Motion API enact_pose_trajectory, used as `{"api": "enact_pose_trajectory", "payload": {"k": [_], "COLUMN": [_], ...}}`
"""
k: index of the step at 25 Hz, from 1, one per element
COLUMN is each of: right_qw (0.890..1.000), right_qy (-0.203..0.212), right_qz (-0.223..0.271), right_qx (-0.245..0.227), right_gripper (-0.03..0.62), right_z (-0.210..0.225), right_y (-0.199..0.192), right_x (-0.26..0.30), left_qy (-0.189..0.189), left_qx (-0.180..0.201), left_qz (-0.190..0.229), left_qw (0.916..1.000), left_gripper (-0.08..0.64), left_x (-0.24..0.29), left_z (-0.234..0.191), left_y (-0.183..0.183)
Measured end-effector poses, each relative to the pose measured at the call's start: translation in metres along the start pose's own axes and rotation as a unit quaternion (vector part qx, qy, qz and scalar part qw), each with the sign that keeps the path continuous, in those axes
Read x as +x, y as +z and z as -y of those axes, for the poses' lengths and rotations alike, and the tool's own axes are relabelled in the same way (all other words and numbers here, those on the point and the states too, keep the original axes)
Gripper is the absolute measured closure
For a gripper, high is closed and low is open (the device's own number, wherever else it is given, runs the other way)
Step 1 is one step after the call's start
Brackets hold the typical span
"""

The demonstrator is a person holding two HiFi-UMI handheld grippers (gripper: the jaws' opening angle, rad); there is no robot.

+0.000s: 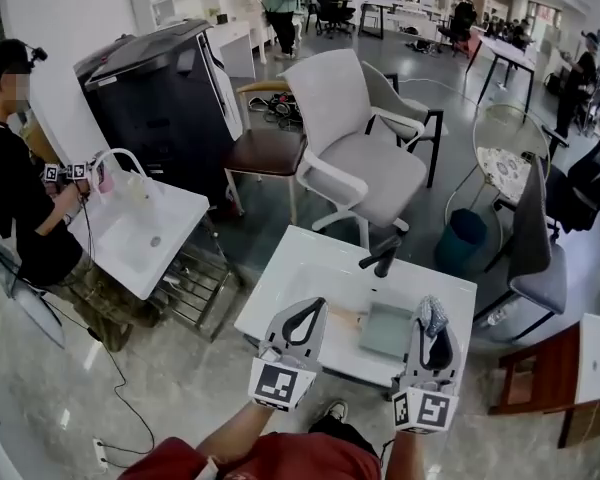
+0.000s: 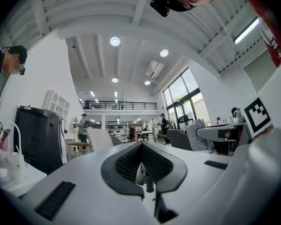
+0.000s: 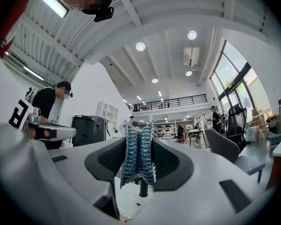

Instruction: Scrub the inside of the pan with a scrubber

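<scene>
A white sink table [image 1: 280, 298] stands just ahead of me, with a black faucet [image 1: 384, 259] at its far edge. In its basin lies a pale green square pan [image 1: 388, 330], and a tan patch sits to the pan's left. My left gripper [image 1: 314, 306] is held over the table's near edge, left of the pan, shut with nothing in it. My right gripper [image 1: 432, 310] is held over the pan's right side, shut on a silvery-blue mesh scrubber [image 1: 433, 315]. The right gripper view has the scrubber [image 3: 138, 156] squeezed between the pads. Both gripper views look up at the room, so neither shows the pan.
Beyond the sink stand a white swivel chair [image 1: 358, 158], a brown stool [image 1: 268, 151] and a black cabinet [image 1: 160, 93]. At the left a person in black works at another white sink [image 1: 145, 230]. A dark wooden table [image 1: 540, 380] is at the right.
</scene>
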State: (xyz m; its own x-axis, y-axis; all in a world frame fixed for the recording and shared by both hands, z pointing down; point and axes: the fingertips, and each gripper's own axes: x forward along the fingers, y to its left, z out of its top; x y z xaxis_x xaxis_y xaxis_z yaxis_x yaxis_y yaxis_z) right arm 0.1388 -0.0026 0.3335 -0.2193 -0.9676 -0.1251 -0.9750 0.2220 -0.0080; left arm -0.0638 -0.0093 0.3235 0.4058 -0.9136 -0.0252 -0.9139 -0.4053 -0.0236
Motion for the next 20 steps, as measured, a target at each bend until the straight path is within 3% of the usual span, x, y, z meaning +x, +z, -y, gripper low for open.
{"api": "enact_pose_trajectory", "payload": {"k": [10,20], "right_qw": [1.000,1.000], "right_qy": [0.014,-0.006], "right_qz": [-0.008,-0.005], "right_qx": [0.008,0.019], "right_gripper": [0.413,0.413], "right_z": [0.053,0.051], "right_y": [-0.017,-0.028], "right_x": [0.055,0.105], "left_qy": [0.018,0.003], "left_qx": [0.002,-0.005], "left_qz": [-0.008,-0.008], "left_qw": [0.9998,0.9999], "left_gripper": [0.552,0.552], "left_x": [0.071,0.116], "left_z": [0.006,-0.027], "left_y": [-0.007,-0.017]}}
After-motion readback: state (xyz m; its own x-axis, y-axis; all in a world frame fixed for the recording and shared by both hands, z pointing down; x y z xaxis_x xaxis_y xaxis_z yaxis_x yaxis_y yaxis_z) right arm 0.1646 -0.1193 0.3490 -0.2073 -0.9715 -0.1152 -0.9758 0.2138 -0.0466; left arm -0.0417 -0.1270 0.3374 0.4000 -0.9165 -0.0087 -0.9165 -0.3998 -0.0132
